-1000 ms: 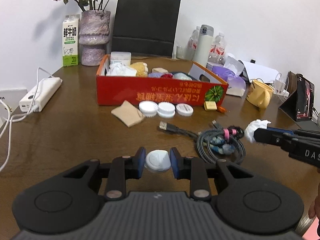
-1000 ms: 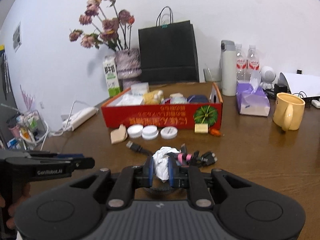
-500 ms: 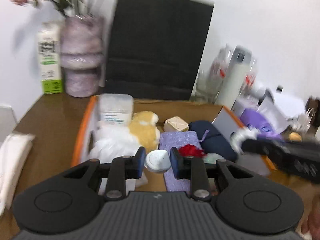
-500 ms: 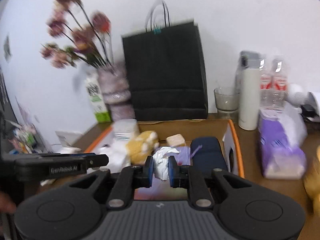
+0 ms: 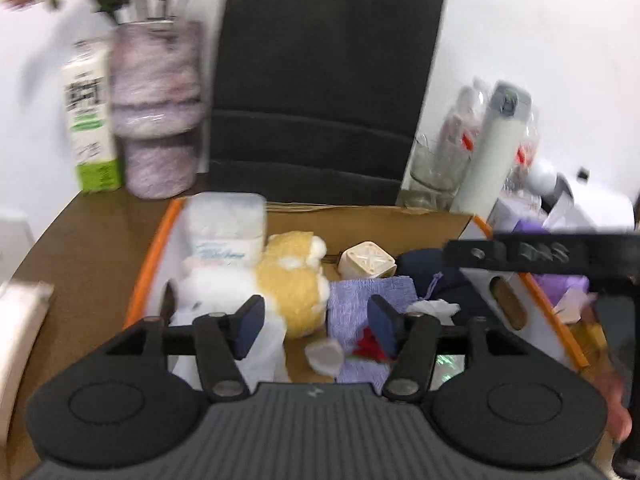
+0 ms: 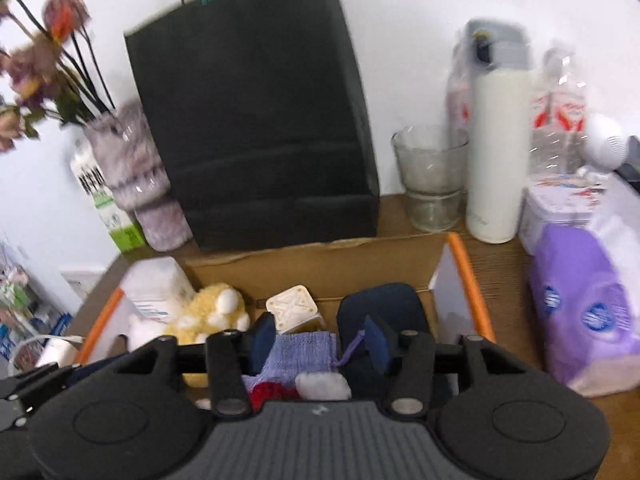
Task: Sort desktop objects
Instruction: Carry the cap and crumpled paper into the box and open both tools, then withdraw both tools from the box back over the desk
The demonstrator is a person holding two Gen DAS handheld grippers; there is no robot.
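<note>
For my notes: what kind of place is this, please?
Probably a home or office desk: a wooden table against a white wall, holding a flower vase, a thermos and a box of small objects.

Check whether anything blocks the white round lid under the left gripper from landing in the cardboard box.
Nothing visible does. The left gripper, jaws just opened, has nothing between its pads; the white round lid is below them, over the cardboard box floor beside the purple cloth.

Box (image 6: 328, 264) – raw cardboard; toy (image 5: 294, 280) – fuzzy plush; bag (image 6: 256, 120) – matt black paper; glass (image 6: 434, 176) – clear.
</note>
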